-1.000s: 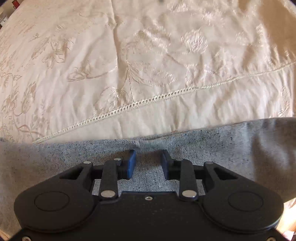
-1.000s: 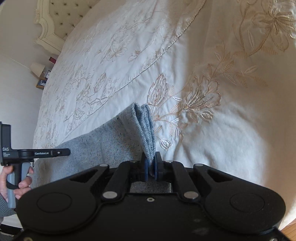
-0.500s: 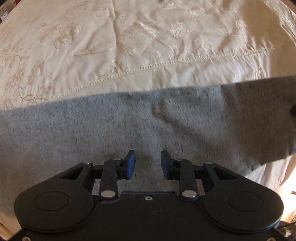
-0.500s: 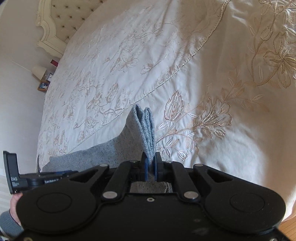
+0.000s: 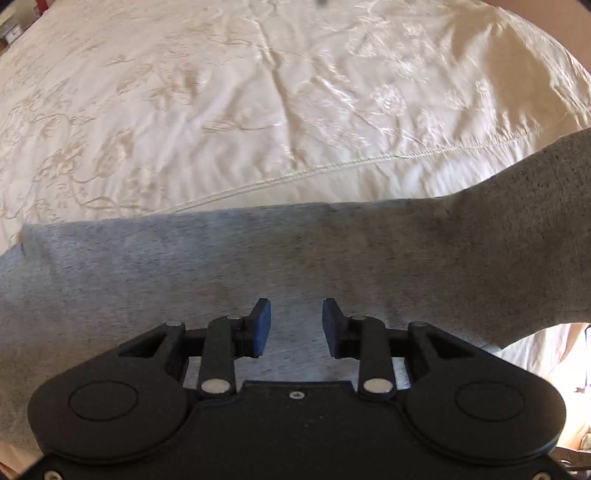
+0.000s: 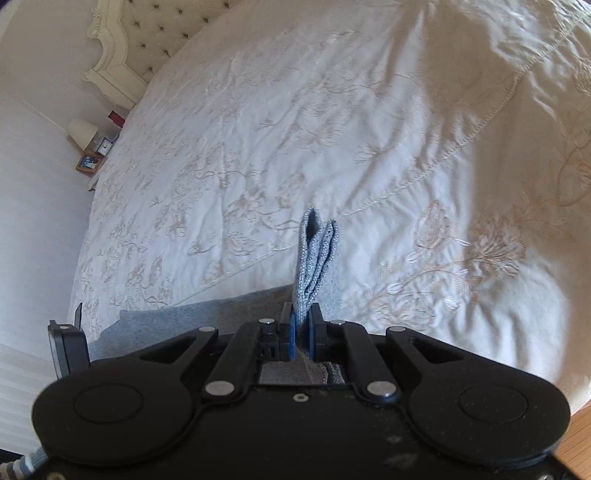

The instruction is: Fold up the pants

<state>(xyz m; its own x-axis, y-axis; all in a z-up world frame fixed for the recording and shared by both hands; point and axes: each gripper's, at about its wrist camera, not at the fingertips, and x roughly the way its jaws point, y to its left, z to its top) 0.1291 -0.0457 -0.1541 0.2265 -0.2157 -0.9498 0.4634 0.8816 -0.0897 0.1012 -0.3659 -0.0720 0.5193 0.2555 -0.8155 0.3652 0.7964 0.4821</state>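
Grey knit pants stretch across the left wrist view as a long band on the bed, rising off it toward the right. My left gripper hangs above the cloth, open, with nothing between its blue pads. In the right wrist view my right gripper is shut on a bunched end of the pants, whose layered edge sticks up past the pads. The rest of the pants trails down and left toward the left gripper's body.
A cream embroidered bedspread covers the bed, with a stitched border line. A tufted headboard and a nightstand with a lamp stand far left. Wood floor shows at the bed's near right edge.
Both grippers have risen and pulled back from the bed. The left one now shows the whole width of the pants below it. The right one lifted its held end higher.
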